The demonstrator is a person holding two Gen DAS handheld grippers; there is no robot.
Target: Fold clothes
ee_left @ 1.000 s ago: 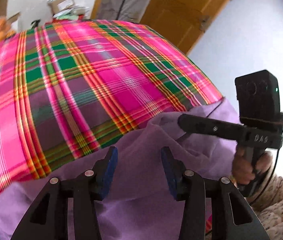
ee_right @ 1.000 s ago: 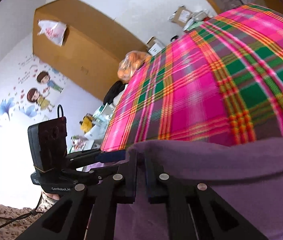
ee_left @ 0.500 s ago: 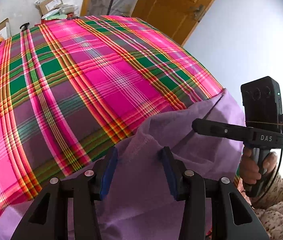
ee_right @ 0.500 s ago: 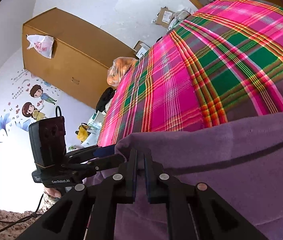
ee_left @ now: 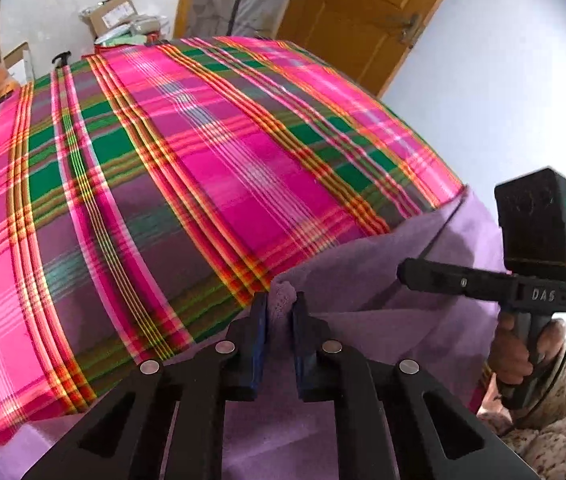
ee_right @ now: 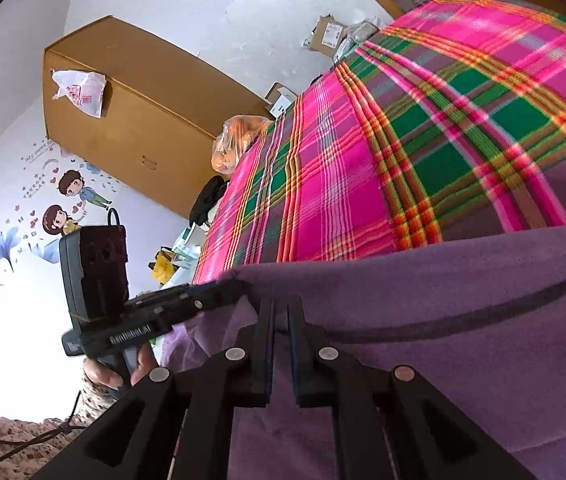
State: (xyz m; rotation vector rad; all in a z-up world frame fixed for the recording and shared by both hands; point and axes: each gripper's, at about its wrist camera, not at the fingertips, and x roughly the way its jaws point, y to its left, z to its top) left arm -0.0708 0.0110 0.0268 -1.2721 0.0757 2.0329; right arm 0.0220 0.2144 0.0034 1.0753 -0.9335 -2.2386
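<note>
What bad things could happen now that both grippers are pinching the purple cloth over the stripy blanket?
1. The left gripper pinches only a small bunched corner of the purple cloth, so it might slip out if pulled.
2. The right gripper also grips near an edge; uneven pulling could leave the fold crooked.
3. The cloth drags over the plaid blanket and could wrinkle underneath.

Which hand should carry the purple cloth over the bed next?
Neither alone. The left tool and the right tool each pinch the purple cloth at its edge, so both should probably move together.
</note>
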